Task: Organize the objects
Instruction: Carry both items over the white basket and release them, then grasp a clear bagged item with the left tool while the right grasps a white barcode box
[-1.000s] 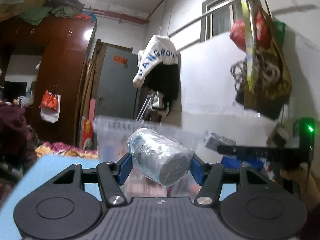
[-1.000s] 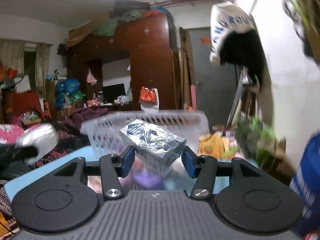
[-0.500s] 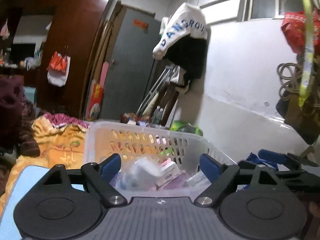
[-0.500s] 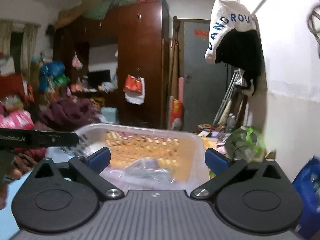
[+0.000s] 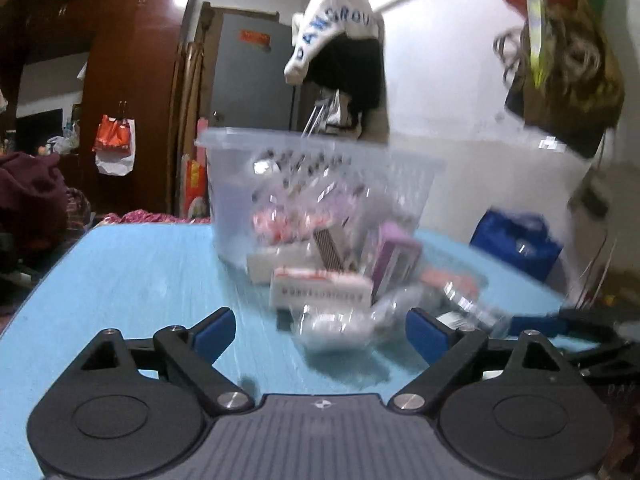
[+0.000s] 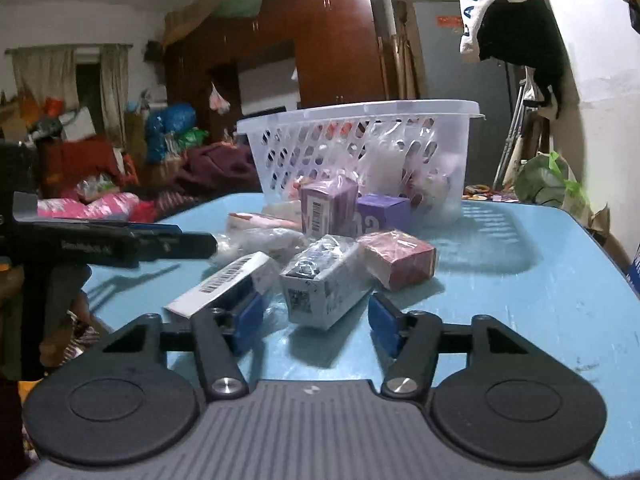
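Note:
A white perforated basket [image 6: 360,140] stands at the far side of a blue table [image 6: 500,280], with wrapped items inside. It shows blurred in the left wrist view [image 5: 316,184]. Several small boxes lie in a pile before it: a purple box [image 6: 328,204], a red wrapped box [image 6: 400,258], a white wrapped box [image 6: 320,284] and a barcoded white box [image 6: 224,284]. My right gripper [image 6: 316,320] is open and empty, just short of the white wrapped box. My left gripper [image 5: 320,334] is open and empty, close to a clear wrapped packet [image 5: 340,326].
The left gripper's body [image 6: 100,244] reaches in from the left of the right wrist view. A wardrobe [image 6: 332,44], heaped clothes [image 6: 100,200] and a hanging jacket [image 5: 340,52] surround the table. A blue bag [image 5: 520,240] sits by the right wall.
Both grippers let go of their wrapped items over the basket, opened, then pulled back and dropped low to the pile on the table.

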Demonstrator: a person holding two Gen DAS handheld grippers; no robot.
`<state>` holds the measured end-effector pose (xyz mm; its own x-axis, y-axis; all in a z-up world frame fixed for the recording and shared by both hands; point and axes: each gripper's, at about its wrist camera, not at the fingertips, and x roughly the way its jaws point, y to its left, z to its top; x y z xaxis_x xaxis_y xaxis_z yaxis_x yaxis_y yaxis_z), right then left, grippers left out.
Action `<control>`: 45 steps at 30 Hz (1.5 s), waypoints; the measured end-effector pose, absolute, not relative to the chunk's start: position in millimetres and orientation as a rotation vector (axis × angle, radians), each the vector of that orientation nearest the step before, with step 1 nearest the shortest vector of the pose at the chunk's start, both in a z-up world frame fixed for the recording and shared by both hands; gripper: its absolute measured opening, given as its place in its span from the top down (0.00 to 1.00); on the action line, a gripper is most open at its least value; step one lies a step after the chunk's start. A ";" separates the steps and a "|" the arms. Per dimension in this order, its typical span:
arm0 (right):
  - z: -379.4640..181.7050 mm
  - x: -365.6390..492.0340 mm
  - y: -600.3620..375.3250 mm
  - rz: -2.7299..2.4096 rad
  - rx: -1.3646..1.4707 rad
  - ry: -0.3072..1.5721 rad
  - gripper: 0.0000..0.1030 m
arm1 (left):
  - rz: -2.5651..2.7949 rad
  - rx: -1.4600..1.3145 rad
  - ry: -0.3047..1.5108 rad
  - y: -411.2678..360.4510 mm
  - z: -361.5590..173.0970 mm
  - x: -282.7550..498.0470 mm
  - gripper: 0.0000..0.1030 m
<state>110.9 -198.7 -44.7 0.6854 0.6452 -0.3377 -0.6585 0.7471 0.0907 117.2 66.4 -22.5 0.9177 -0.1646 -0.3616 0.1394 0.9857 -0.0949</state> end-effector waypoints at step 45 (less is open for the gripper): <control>-31.4 92.5 -226.7 0.638 -0.053 0.210 0.67 | -0.117 -0.077 0.183 75.0 -27.5 86.1 0.54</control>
